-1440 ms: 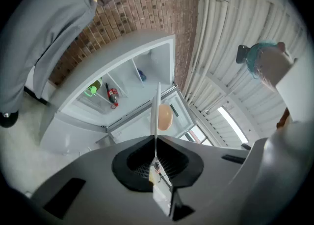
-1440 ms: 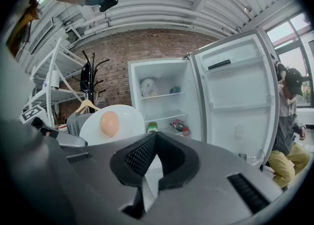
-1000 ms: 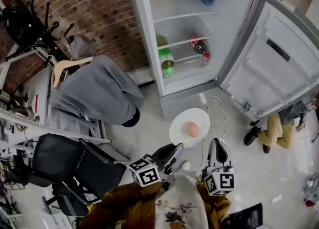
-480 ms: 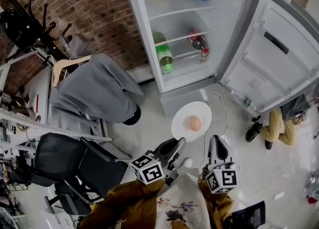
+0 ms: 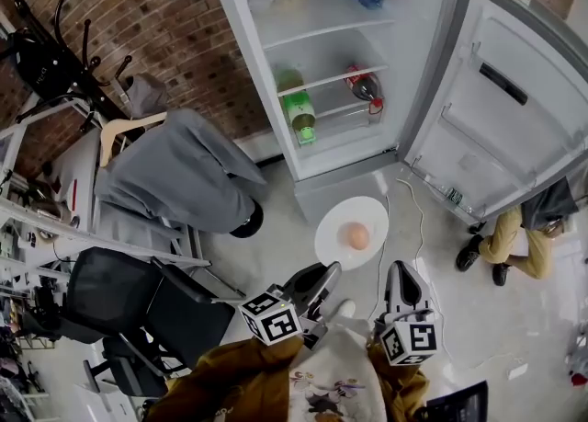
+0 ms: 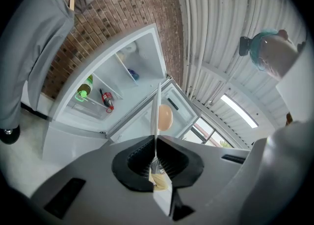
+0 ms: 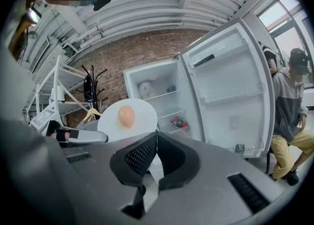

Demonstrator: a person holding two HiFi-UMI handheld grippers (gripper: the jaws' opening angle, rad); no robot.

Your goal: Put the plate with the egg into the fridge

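Now: one plate (image 5: 334, 221), one egg (image 5: 357, 237), left tool (image 5: 329, 270) clamping rim.

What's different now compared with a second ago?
Very little. The person has edged slightly nearer the open fridge, carrying the plate with the egg along. Nothing was picked up or released: the left hand-held gripper and right hand-held gripper stay clamped on its rim.
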